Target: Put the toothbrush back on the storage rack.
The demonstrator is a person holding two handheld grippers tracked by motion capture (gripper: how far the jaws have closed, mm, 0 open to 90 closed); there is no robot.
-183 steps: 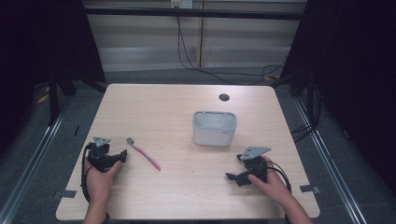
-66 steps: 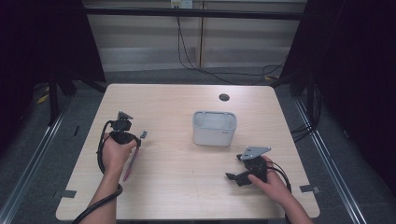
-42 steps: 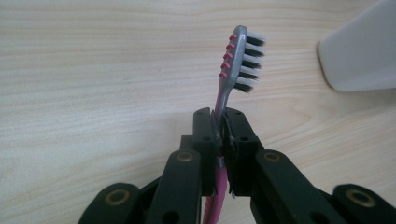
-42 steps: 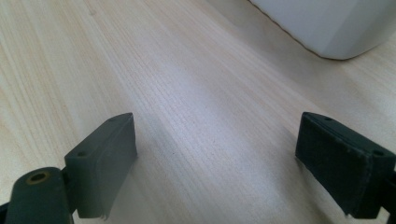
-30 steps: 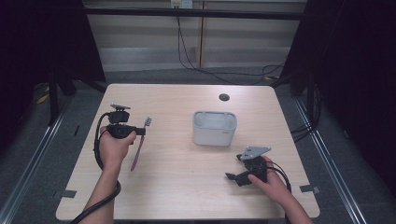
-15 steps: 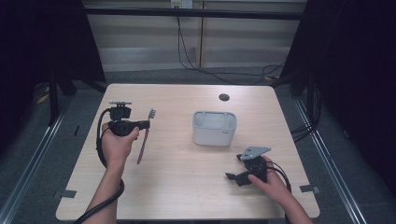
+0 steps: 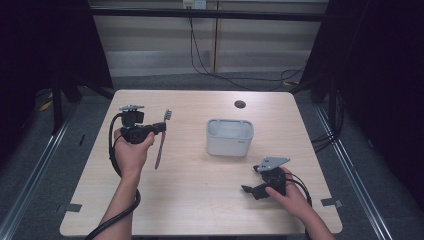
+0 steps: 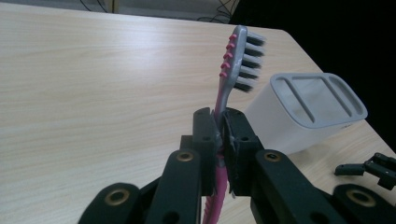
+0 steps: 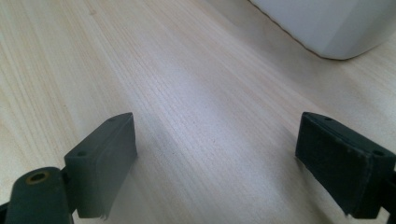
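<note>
From the high view, the left gripper (image 7: 159, 127) has lifted the toothbrush (image 7: 162, 138) off the tabletop (image 7: 200, 200) near its left edge; six seconds back it lay flat there, nearer the front edge. The holder (image 7: 230, 137) waits mid-table, likely the next stop. In the left gripper view the jaws clamp the pink handle (image 8: 218, 186), bristles up. In the right gripper view the right gripper (image 9: 217, 163) stands wide and empty by the front right corner, unmoved.
</note>
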